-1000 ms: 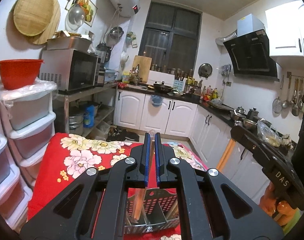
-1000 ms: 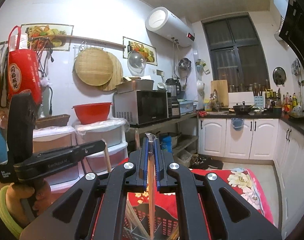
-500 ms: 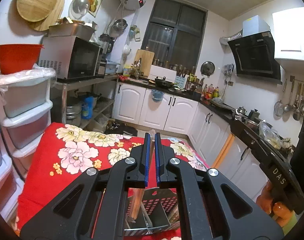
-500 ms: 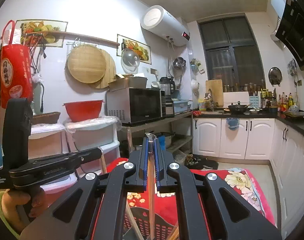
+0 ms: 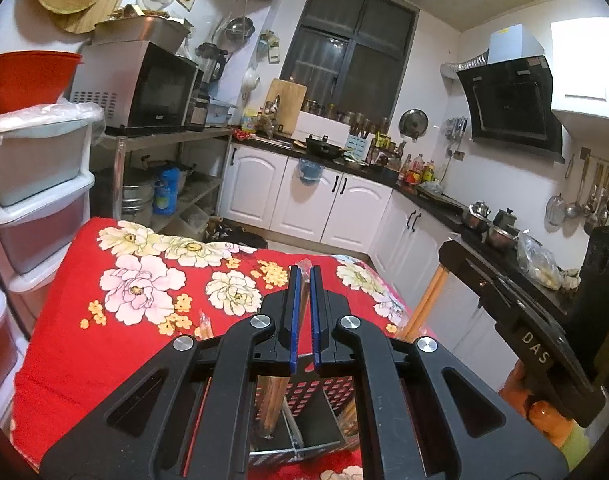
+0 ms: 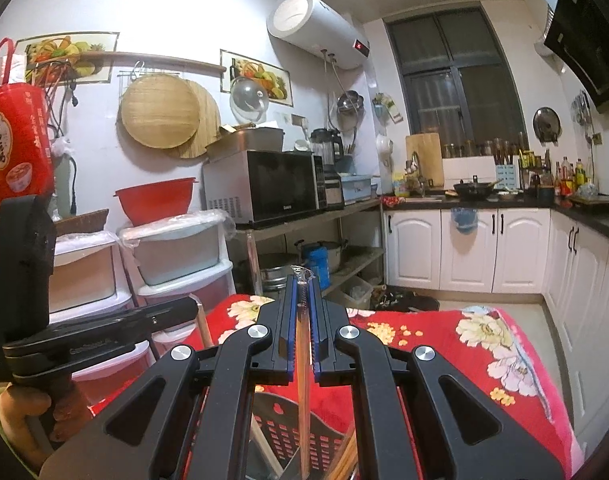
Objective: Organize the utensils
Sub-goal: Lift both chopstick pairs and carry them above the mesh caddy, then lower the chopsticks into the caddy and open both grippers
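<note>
My left gripper is shut on a plastic-wrapped pair of wooden chopsticks that hangs down into a dark perforated utensil basket on the red flowered tablecloth. My right gripper is shut on another wrapped pair of chopsticks, held upright over the same basket. More chopsticks lean inside the basket. The right gripper's body shows at the right of the left wrist view; the left gripper's body shows at the left of the right wrist view.
Another wrapped chopstick pair lies on the cloth left of the basket. Stacked plastic drawers stand at the table's left. White cabinets and a countertop with pots lie beyond and to the right.
Both views have tilted downward, showing more of the tablecloth and basket. Both grippers stay shut on their chopsticks, which reach lower into the basket.
</note>
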Motion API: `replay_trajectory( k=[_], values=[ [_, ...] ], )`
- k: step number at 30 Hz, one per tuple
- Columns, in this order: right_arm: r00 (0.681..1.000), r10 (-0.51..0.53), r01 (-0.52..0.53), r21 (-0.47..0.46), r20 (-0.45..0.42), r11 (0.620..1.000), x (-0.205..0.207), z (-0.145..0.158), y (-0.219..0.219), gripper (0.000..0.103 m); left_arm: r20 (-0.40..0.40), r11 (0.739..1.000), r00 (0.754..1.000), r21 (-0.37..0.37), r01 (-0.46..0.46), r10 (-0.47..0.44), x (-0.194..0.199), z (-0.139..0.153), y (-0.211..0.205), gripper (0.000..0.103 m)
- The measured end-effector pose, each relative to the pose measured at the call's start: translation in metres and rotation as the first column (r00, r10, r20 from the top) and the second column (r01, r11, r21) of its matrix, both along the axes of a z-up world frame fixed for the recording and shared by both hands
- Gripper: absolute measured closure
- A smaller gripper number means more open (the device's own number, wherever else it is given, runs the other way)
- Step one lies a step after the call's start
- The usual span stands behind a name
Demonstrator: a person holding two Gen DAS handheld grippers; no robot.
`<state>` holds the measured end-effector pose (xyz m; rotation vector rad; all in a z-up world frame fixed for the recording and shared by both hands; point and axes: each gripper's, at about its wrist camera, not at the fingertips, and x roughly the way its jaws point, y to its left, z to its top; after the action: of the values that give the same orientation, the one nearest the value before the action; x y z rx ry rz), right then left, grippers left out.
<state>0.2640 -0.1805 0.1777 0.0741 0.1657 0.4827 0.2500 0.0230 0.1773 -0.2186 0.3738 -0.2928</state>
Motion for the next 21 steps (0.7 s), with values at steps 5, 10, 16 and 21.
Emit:
replay_trajectory(
  k=[5,10,16,21],
  values=[
    [1.000,0.001,-0.001,-0.003,-0.021,1.000,0.004,-0.013,0.001,0.097,-0.019,1.000,1.000,0.015,0.012,-0.012,0.001,-0.012,-0.003,0.102],
    [0.999,-0.004,0.004,0.004,-0.046,1.000,0.007,-0.027,-0.001,0.097,-0.037,1.000,0.999,0.017,0.014,-0.013,0.002,-0.025,-0.001,0.102],
    [0.997,-0.012,0.013,0.006,-0.081,1.000,0.008,-0.040,-0.005,0.097,-0.065,1.000,0.998,0.015,0.005,-0.004,0.001,-0.035,0.003,0.102],
    [0.995,-0.028,0.027,-0.009,-0.096,1.000,0.006,-0.047,-0.006,0.097,-0.086,1.000,0.996,0.028,0.005,-0.002,-0.001,-0.041,0.002,0.102]
  ],
)
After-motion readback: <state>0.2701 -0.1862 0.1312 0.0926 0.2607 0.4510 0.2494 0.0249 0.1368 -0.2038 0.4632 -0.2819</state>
